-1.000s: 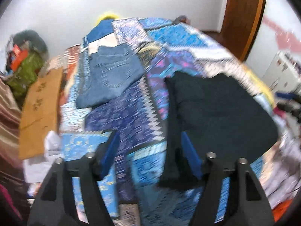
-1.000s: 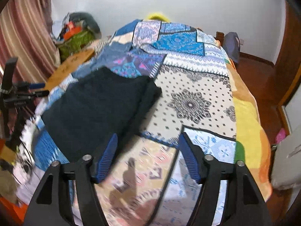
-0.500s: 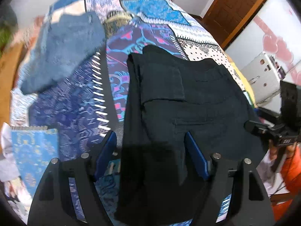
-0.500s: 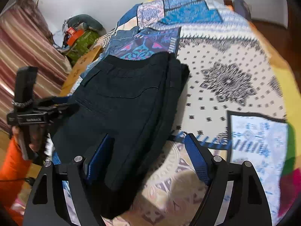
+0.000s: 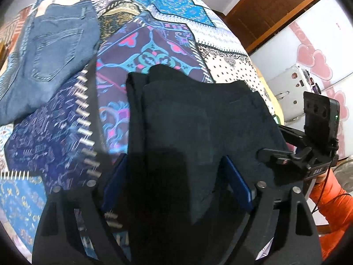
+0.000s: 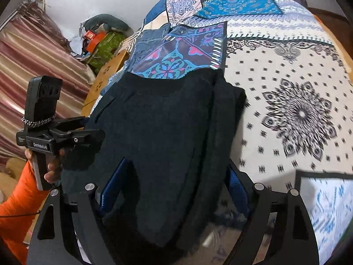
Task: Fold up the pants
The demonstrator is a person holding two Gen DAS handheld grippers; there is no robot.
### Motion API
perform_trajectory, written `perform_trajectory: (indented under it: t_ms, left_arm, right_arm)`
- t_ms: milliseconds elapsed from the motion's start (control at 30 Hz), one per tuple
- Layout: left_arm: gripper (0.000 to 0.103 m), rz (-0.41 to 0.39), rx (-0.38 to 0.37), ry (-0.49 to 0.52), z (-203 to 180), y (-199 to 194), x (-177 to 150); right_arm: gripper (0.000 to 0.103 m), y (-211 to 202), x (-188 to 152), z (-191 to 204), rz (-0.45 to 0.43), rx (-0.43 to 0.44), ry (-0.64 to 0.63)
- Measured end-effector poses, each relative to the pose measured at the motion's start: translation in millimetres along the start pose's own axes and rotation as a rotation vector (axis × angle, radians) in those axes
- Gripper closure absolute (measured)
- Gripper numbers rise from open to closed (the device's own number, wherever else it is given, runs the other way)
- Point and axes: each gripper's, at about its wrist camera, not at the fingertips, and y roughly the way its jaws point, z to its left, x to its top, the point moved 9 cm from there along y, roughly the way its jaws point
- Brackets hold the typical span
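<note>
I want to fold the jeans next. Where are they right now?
The blue jeans lie at the upper left of the left wrist view, on the patchwork bedspread, beyond and left of the black pants.

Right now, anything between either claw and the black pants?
Nothing visible. The black pants lie flat on the bedspread, and their near edge already sits between the fingers of the left claw, whose jaws are opening, and the open right claw. The jeans lie well clear.
</note>
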Motion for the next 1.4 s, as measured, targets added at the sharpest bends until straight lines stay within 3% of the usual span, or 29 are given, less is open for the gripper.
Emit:
perform_trajectory:
  t_ms: [100, 167, 233, 300, 367, 500, 667, 867, 1133, 1400]
  left_arm:
    - [0.03, 0.012, 0.012, 0.012, -5.4, 4.5, 5.2]
    - [0.039, 0.014, 0.025, 0.035, -8.7, 2.7, 5.7]
    - [0.047, -0.007, 0.055, 0.056, -10.9, -4.1, 5.4]
    - [0.059, -0.05, 0.091, 0.078, -15.2, -15.8, 5.4]
    - [0.063, -0.081, 0.103, 0.099, -20.7, -25.6, 4.2]
    - [0.068, -0.154, 0.161, 0.159, -36.5, -50.9, 0.0]
    - [0.069, -0.252, 0.175, 0.163, -43.7, -93.5, 6.2]
    - [0.069, -0.384, 0.221, 0.131, -34.9, -152.8, 28.1]
    - [0.069, -0.534, 0.301, 0.075, 16.2, -224.5, 70.6]
    - [0.069, -0.55, 0.342, -0.021, 102.4, -228.3, 117.8]
  right_arm:
    - [0.036, 3.3, 3.4, 1.5, 0.008, -0.009, -0.02]
    - [0.054, 2.2, 5.7, 0.0, 0.013, 0.011, 0.002]
    - [0.066, -0.9, 7.4, -2.0, 0.023, 0.037, 0.027]
    - [0.072, -7.3, 8.2, 0.8, 0.022, 0.045, 0.014]
    - [0.077, -12.6, 10.6, 7.3, 0.009, 0.04, -0.016]
    - [0.079, -29.6, 14.3, 27.0, -0.04, 0.02, -0.094]
    - [0.08, -52.8, 27.2, 49.7, -0.104, 0.019, -0.147]
    - [0.08, -75.3, 70.0, 100.2, -0.204, 0.035, -0.236]
    - [0.08, -72.4, 135.5, 158.1, -0.298, 0.083, -0.329]
    - [0.08, -17.0, 200.8, 184.9, -0.298, 0.098, -0.376]
